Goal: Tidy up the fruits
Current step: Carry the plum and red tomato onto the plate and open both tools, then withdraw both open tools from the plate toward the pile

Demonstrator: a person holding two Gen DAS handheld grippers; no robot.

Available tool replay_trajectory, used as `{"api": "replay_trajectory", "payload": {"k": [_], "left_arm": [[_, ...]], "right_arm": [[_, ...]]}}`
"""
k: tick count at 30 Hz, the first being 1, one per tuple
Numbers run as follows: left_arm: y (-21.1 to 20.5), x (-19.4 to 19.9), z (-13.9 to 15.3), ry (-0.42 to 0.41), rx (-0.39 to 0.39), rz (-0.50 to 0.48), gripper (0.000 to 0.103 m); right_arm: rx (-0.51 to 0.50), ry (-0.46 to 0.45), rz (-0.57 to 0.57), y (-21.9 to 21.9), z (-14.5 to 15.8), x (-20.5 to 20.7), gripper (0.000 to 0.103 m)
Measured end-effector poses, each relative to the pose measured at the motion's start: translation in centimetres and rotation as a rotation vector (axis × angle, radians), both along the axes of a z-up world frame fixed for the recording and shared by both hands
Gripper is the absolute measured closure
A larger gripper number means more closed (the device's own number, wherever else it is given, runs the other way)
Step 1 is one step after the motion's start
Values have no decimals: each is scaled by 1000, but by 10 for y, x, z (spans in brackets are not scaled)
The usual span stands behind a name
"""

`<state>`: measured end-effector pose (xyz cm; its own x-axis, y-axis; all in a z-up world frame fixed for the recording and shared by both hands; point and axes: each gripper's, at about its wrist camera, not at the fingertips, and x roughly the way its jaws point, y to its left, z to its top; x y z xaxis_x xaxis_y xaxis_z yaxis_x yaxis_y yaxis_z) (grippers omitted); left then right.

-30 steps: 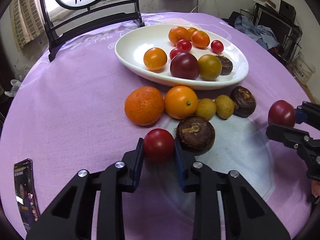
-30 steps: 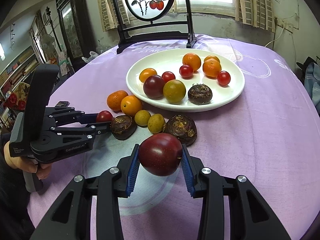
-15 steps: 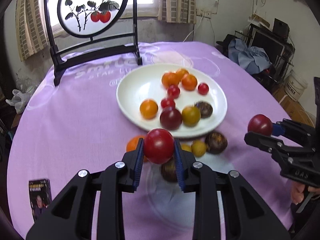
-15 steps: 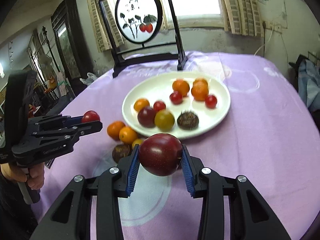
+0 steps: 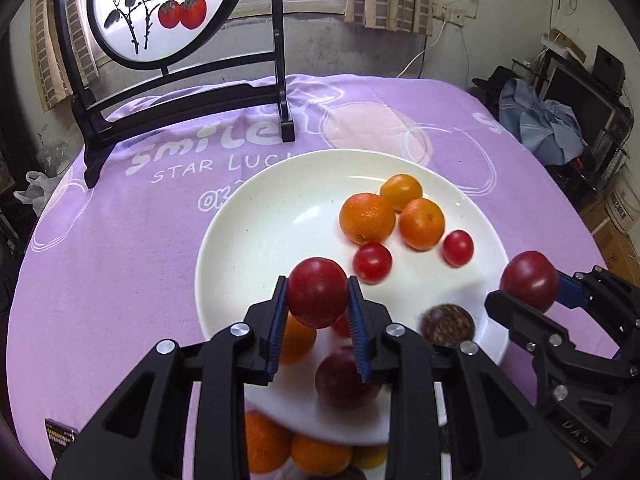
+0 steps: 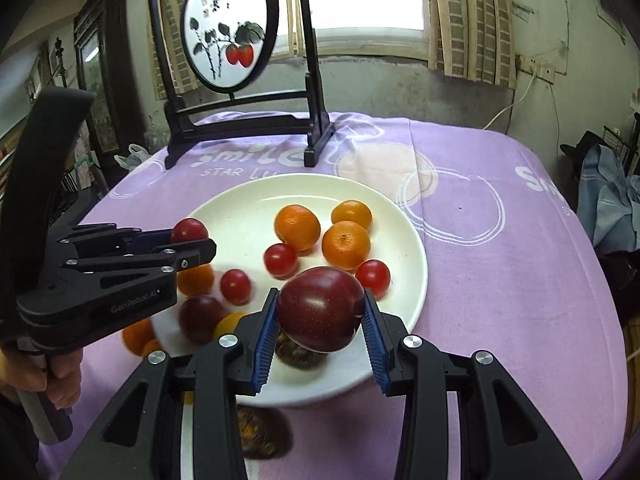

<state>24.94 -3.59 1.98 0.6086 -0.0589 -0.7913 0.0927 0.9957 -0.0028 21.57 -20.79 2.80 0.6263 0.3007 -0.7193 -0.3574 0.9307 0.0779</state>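
My left gripper (image 5: pixel 317 300) is shut on a small red tomato (image 5: pixel 317 294) and hangs over the near half of the white plate (image 5: pixel 256 236). My right gripper (image 6: pixel 320 312) is shut on a larger dark red plum (image 6: pixel 320 308), also above the plate (image 6: pixel 408 236), toward its right side. Each gripper shows in the other's view: the right gripper (image 5: pixel 530 286) with its plum at the plate's right rim, the left gripper (image 6: pixel 190 236) with its tomato over the left rim. On the plate lie oranges (image 5: pixel 366 218), small tomatoes (image 5: pixel 372 263), a dark plum (image 5: pixel 344 378) and a brown fruit (image 5: pixel 447 322).
A purple cloth (image 5: pixel 120 220) covers the round table. A black stand with a round painted screen (image 5: pixel 160 4) rises at the far edge. More oranges (image 5: pixel 264 442) lie on the cloth near the plate's front rim, and a brown fruit (image 6: pixel 260 432). A small card (image 5: pixel 60 436) lies front left.
Both grippers have lifted their fruits off the cloth and carried them forward; they now hang over the plate. The loose fruits on the cloth have dropped behind, near the bottom of both views.
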Motion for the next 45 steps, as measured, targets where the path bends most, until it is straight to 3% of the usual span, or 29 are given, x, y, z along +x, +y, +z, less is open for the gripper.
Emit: {"api": "replay_trajectory", "payload": {"k": [4, 6, 7, 8, 12, 16, 22, 32, 45], "left_arm": [[-3, 17, -11, 22, 3, 12, 75], [-3, 22, -15, 33, -9, 20, 67], [-4, 22, -15, 27, -7, 23, 54], [-5, 20, -15, 15, 2, 23, 48], [-10, 5, -5, -27, 31, 3, 46], [-5, -13, 6, -44, 12, 4, 37], [5, -47, 11, -50, -17, 5, 37], [14, -99, -7, -1, -42, -8, 35], [28, -131, -30, 27, -63, 16, 29]], "right_arm": [[-2, 29, -9, 3, -14, 16, 62], [22, 35, -13, 3, -18, 19, 54], [29, 24, -18, 2, -18, 17, 48], [26, 18, -16, 2, -18, 15, 48], [41, 10, -6, -3, -12, 7, 48], [53, -2, 6, -8, -3, -6, 48], [60, -10, 16, -14, 3, -35, 48], [28, 34, 57, -13, -13, -76, 48], [-9, 78, 81, -5, -34, -102, 48]]}}
